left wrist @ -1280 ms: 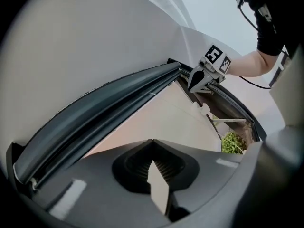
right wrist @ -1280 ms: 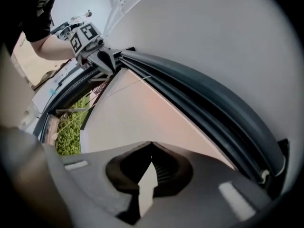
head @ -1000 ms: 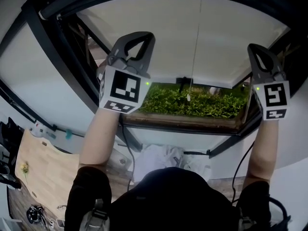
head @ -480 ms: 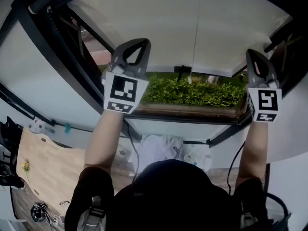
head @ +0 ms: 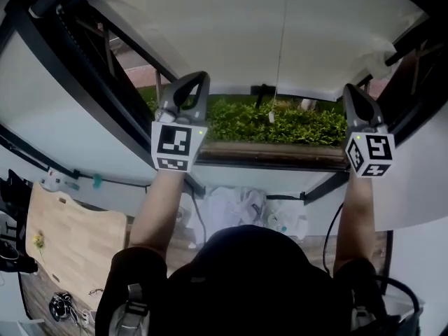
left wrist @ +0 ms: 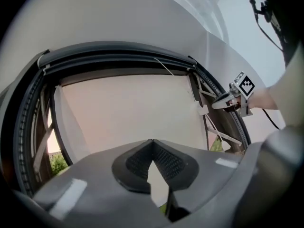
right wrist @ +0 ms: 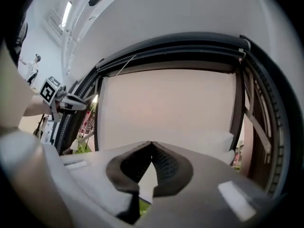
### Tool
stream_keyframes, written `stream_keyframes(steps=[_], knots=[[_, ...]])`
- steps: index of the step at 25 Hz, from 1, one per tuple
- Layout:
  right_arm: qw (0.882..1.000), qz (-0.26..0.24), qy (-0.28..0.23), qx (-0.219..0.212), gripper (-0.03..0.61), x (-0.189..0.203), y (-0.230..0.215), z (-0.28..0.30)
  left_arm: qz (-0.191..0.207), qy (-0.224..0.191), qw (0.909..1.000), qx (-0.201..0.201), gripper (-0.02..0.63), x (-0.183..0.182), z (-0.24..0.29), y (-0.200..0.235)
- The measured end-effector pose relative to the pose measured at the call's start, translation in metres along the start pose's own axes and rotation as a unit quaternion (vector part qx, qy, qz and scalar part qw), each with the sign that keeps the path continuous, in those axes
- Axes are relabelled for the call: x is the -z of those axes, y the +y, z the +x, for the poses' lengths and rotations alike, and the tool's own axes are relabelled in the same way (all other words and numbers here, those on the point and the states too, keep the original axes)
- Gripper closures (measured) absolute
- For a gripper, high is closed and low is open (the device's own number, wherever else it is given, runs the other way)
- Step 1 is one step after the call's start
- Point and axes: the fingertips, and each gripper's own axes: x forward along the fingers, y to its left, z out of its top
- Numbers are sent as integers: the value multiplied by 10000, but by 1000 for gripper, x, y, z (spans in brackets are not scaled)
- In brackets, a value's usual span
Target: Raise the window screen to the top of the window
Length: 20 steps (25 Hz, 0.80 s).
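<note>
Across the window opening: the screen [head: 280, 26] hung pale and flat inside the dark frame [head: 84, 68]; it covered most of the opening; its lower edge stopped short of the sill [head: 266, 154], with a strip of green plants [head: 294, 124] on show beneath it.
Down the middle: a thin cord [head: 281, 47] ran in front of the screen; a small toggle [head: 269, 117] hung at its end, level with the plants.
On the left: the left gripper [head: 196, 79] was held up on a bare forearm [head: 157, 208]; its tips sat at the screen's lower edge, near the frame's left side; its jaws were clenched, pads meeting tip to tip in its own view; whether any fabric was pinched between them could not be told.
On the right: the right gripper [head: 350, 93] was raised the same way, tips at the lower edge near the frame's right side; its jaws were likewise pressed together at the tips; a pinch on the screen could not be confirmed there either.
From each gripper's view: the screen filled the frame ahead; the other gripper showed at the far side of the opening, at about the same level.
Below the sill: a wooden board [head: 70, 243] lay at the lower left; the person's dark head [head: 245, 278] filled the bottom of the head view.
</note>
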Motion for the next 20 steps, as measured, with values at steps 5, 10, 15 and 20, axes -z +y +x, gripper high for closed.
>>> stream_keyframes(steps=[5, 10, 15, 20], knots=[[9991, 309, 277, -46, 578, 41, 16, -5, -318, 305, 9990, -31, 607, 42, -6, -11], [9976, 565, 381, -77, 578, 71, 31, -13, -507, 325, 9982, -25, 607, 65, -15, -26], [9948, 813, 605, -139, 578, 103, 42, -23, -792, 419, 9960, 48, 607, 89, -24, -43], [9916, 974, 838, -157, 578, 135, 52, -32, -809, 449, 9957, 62, 606, 105, -32, -59]])
